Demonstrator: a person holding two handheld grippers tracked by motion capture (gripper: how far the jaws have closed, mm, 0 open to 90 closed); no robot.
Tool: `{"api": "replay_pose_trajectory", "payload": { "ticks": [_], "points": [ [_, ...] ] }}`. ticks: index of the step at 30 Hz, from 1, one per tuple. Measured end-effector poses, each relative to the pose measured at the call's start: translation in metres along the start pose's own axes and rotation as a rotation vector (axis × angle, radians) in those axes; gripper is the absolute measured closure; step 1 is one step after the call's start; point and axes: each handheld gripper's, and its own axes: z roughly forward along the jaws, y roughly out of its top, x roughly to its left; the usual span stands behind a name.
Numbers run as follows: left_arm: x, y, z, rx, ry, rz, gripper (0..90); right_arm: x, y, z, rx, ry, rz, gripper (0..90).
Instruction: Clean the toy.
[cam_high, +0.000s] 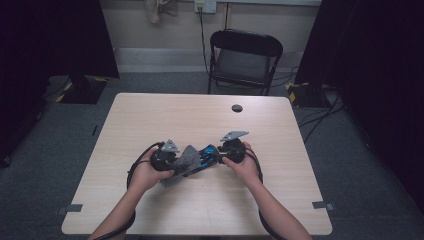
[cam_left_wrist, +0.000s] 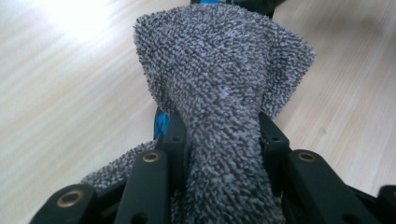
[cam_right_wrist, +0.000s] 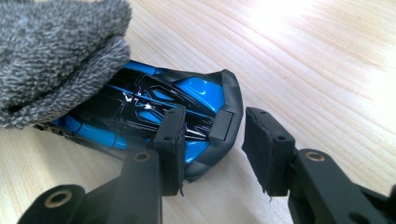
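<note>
Pale wood-grain covers the surface (cam_high: 150, 115), which stands on grey carpet with a black folding chair (cam_high: 244, 59) behind its far edge and a small dark round cap (cam_high: 237, 108) set into the top near that edge. A person's forearms come in from the near side, and both hands meet over the middle of the surface.

Between them lies a grey terry cloth (cam_left_wrist: 224, 84), bunched and draped over one end of a blue and black toy car body (cam_right_wrist: 154, 109), which rests on the wood. The left hand-held gripper (cam_left_wrist: 219, 149) has its jaws closed onto a gathered fold of the cloth, the pile squeezed tight between the black pads, and the rest of the cloth fans out beyond them above the car.

The right hand-held gripper (cam_right_wrist: 212, 147) sits at the car's other end, the dark rim of the shell (cam_right_wrist: 231, 107) lying between its jaws. One pad overlaps the shell's edge; the other stands off to the side with bare wood showing in the gap, so I cannot tell whether it really pinches the car.
</note>
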Motion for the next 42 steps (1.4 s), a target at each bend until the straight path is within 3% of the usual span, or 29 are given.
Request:
{"api": "replay_pose_trajectory", "payload": {
  "ticks": [7, 10, 13, 17, 29, 37, 42],
  "points": [
    [0.004, -0.013, -0.009, -0.001, 0.003, -0.022, 64.0, 0.0, 0.0, 0.0, -0.003, -0.002, -0.002, 59.3],
    [0.006, -0.017, -0.013, -0.029, 0.006, -0.037, 64.0, 0.0, 0.0, 0.0, -0.004, -0.001, 0.002, 59.1],
    [0.006, -0.012, -0.017, -0.046, 0.009, -0.036, 64.0, 0.0, 0.0, 0.0, -0.002, -0.002, -0.003, 59.0],
    [0.003, 0.006, -0.017, -0.068, 0.004, -0.015, 63.9, 0.0, 0.0, 0.0, -0.001, -0.004, -0.01, 59.0],
    [-0.006, 0.062, 0.024, -0.065, -0.03, 0.022, 64.0, 0.001, 0.0, 0.0, -0.001, -0.005, -0.014, 59.0],
    [-0.003, 0.067, 0.047, -0.027, -0.023, -0.007, 63.9, 0.001, -0.001, 0.0, -0.008, -0.002, -0.012, 59.0],
    [-0.004, 0.067, 0.048, -0.022, -0.008, 0.02, 63.7, 0.001, -0.001, 0.0, -0.011, -0.002, -0.007, 59.0]
  ]
}}
